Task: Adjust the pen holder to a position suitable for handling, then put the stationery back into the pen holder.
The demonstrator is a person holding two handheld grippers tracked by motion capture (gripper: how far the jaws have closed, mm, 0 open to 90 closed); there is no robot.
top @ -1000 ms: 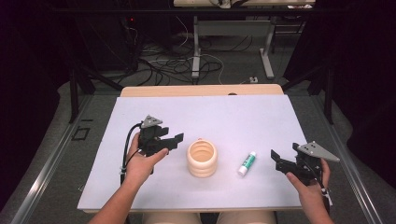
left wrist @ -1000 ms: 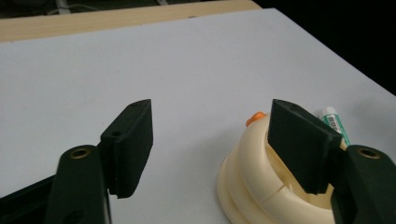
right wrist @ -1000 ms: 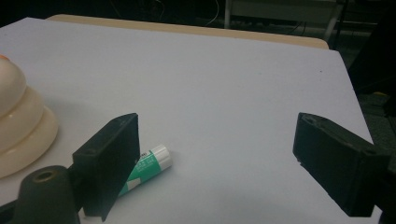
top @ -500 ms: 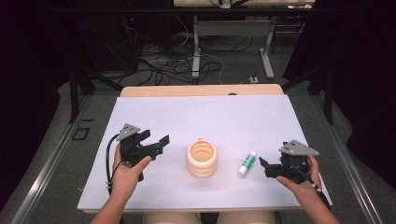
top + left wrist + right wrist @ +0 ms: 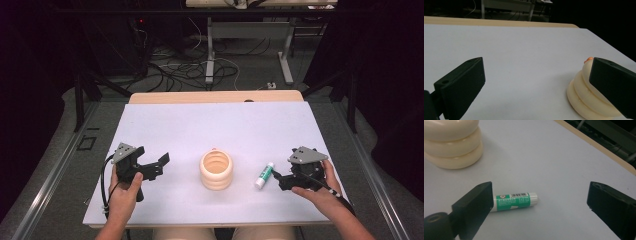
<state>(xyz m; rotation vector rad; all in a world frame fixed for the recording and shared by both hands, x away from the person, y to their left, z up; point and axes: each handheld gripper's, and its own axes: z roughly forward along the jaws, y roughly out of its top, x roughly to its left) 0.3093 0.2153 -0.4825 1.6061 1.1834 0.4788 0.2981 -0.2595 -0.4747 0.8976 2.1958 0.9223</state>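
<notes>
A cream ribbed cup stands in the middle of the white table top. A green-and-white glue stick lies just right of it. My left gripper is left of the cup, and its jaws have just been opening with nothing between them. In the left gripper view the cup sits partly behind the right jaw. My right gripper is beside the glue stick. Its jaws have just been closing a little. They stand wide apart around the glue stick without pressing on it, and the cup is beyond.
A wooden strip runs along the table's far edge. Beyond it are floor cables and metal frame legs. The table's near edge lies close under both forearms.
The left hand has drawn left and toward the near edge, away from the cup, with its jaws spreading. The right hand has shifted left, up to the glue stick.
</notes>
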